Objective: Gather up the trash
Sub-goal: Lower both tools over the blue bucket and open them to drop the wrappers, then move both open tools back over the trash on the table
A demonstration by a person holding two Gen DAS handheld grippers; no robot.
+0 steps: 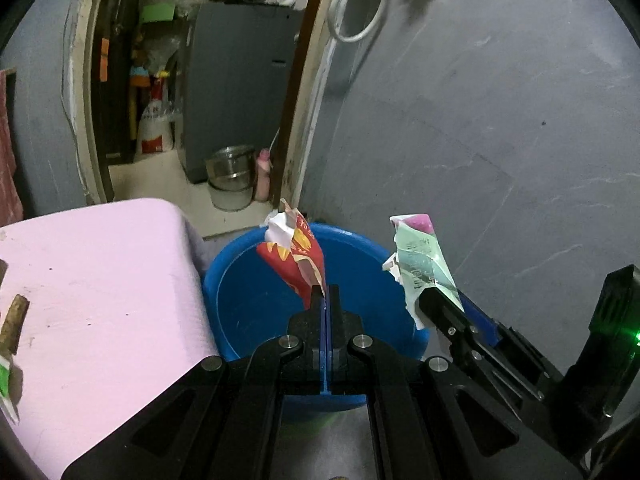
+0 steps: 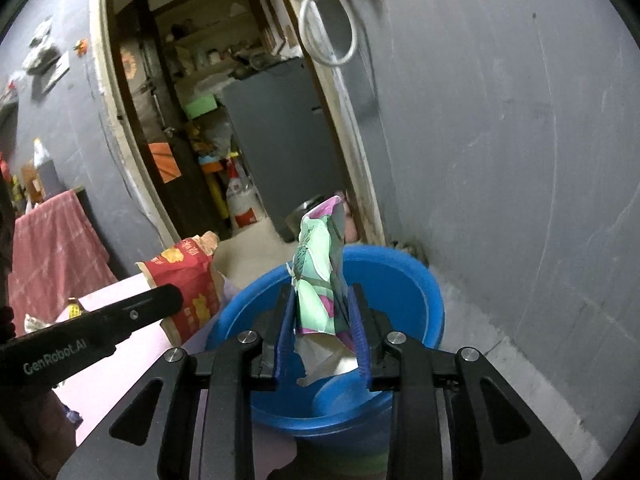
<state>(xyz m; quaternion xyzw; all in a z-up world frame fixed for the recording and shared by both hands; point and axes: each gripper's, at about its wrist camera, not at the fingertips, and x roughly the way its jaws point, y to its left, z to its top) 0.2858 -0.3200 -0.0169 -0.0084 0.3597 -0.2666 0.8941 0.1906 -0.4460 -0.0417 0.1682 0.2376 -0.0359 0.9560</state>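
Both wrappers hang over the blue bucket [image 1: 248, 300], neither yet dropped. The left gripper [image 1: 325, 292] is clenched on a red wrapper [image 1: 296, 260] above the empty bucket; at its three o'clock, the right gripper [image 2: 320, 312] clasps a green wrapper [image 2: 320, 280] above the rim. More scraps [image 1: 10, 340] lie on the pink table [image 1: 104, 280] at nine o'clock, apparently still to be collected. The table edge touches the bucket; the grey wall [image 1: 500, 140] leaves room at three o'clock.
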